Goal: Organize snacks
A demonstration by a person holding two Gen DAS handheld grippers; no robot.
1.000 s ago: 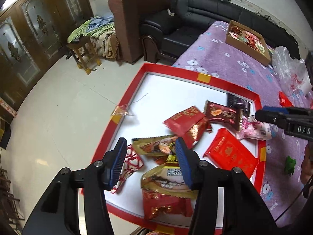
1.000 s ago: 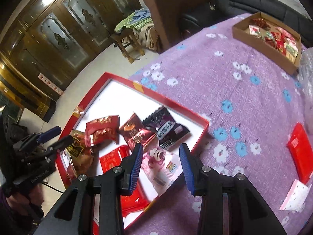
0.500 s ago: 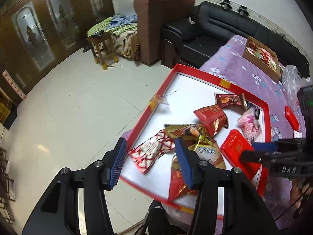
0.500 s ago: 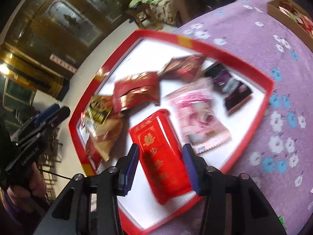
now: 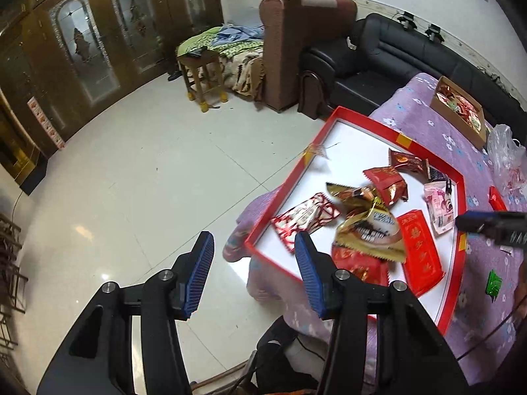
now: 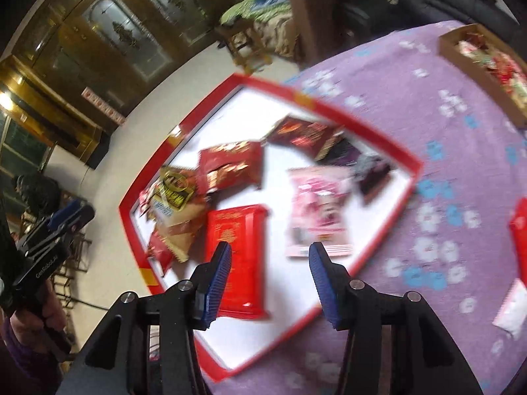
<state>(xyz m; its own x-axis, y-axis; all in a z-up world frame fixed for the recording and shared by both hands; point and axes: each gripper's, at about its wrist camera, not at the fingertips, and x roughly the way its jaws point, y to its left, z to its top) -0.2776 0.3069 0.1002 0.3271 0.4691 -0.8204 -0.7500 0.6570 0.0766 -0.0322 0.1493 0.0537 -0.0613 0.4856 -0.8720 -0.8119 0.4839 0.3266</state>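
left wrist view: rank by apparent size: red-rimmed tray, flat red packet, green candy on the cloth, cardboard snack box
1. red-rimmed tray
2. flat red packet; cardboard snack box looks similar, but it sits farther from the camera, so these two stay unranked
3. green candy

We see each gripper, left gripper (image 5: pixel 253 276) and right gripper (image 6: pixel 270 283), built of glossy black arms with round silver screws, ending in ribbed blue pads (image 5: pixel 199 273) (white lettering marks the left one's body); a purple sleeve (image 6: pixel 13 345) shows beneath it.
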